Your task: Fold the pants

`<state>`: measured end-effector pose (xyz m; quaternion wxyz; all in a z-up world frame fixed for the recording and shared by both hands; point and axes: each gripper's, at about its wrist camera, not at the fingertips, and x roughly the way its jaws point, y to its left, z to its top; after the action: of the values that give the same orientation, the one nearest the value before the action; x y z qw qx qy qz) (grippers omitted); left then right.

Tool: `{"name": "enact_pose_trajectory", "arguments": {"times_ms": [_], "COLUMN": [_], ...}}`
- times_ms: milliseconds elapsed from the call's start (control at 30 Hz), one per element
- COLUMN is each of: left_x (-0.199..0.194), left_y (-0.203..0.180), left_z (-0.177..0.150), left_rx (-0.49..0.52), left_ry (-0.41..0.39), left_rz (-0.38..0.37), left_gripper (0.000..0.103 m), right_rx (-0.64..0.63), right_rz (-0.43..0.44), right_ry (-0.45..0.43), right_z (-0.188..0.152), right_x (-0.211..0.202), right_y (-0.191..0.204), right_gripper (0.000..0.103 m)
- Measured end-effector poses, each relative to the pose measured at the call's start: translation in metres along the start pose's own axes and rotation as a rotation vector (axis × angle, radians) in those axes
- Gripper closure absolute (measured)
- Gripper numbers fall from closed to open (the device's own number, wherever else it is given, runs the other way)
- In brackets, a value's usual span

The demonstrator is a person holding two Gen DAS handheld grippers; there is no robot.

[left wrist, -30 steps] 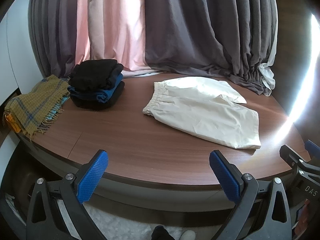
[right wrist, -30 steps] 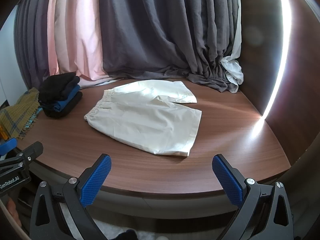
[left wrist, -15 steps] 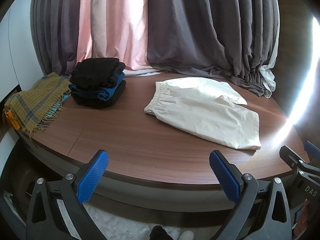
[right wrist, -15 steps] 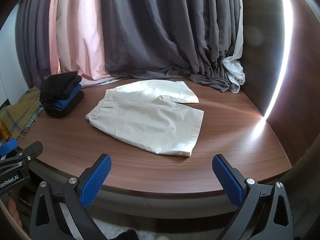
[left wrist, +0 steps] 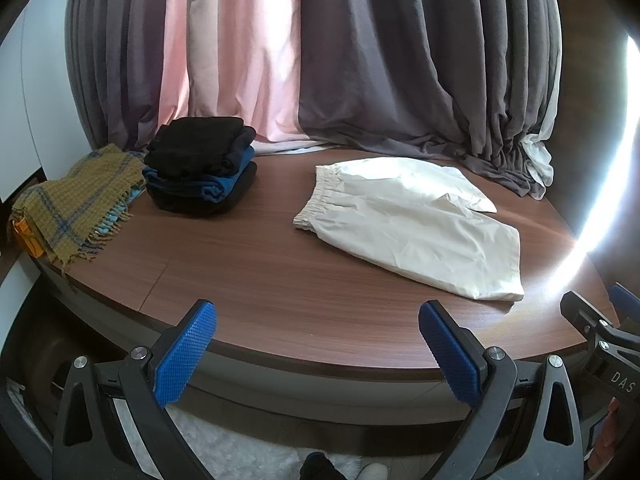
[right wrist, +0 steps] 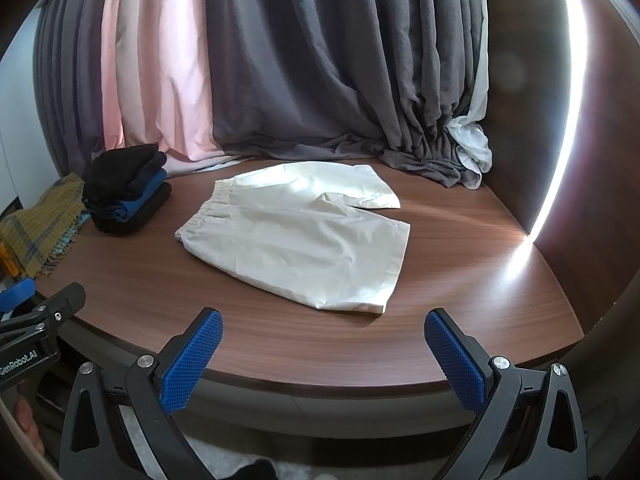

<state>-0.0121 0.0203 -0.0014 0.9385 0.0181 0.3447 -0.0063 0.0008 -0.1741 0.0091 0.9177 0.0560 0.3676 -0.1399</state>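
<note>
Both grippers at the near edge of the table (left wrist: 248, 264), before any fold is made. I hold the left gripper (left wrist: 318, 346) short of the table rim with its blue pads (left wrist: 184, 354) spread wide and nothing between them; the right gripper (right wrist: 322, 354) sits just beside it, equally wide apart and equally empty, so that either can take cloth without a further opening move. The shorts (right wrist: 296, 236) lie flat ahead of the right gripper and ahead and to the right of the left one, well apart from both. Their gathered waistband (right wrist: 202, 210) points left and the two leg hems point right, the far leg splayed away from the near one. Laid out this way, I judge that the far leg can be brought over the near leg as a first fold. A stack of folded dark clothes (left wrist: 202, 170) stands far left of the left gripper, probably marking where finished pieces go, with a mustard plaid scarf (left wrist: 76, 204) draped over the table edge beyond it. Curtains (right wrist: 304, 68) close the back and pool onto the tabletop just beyond the shorts.
</note>
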Motion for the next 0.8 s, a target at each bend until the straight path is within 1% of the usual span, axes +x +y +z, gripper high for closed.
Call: {"name": "enact_pose_trajectory", "arguments": {"times_ms": [700,800], "left_x": [0.002,0.007], "left_y": [0.0029,0.006], "left_z": [-0.0005,0.0008], "left_rx": [0.0,0.007], "left_ry": [0.005,0.013], "left_rz": [0.003,0.003], "left_gripper": [0.0,0.0], "right_rx": [-0.001,0.001], "right_rz": [0.005,0.006], "right_ry": [-0.003,0.004], "right_z": [-0.0033,-0.0029], "right_x": [0.001,0.0042], "right_y": [-0.0022,0.0062], "right_gripper": [0.001,0.001]}}
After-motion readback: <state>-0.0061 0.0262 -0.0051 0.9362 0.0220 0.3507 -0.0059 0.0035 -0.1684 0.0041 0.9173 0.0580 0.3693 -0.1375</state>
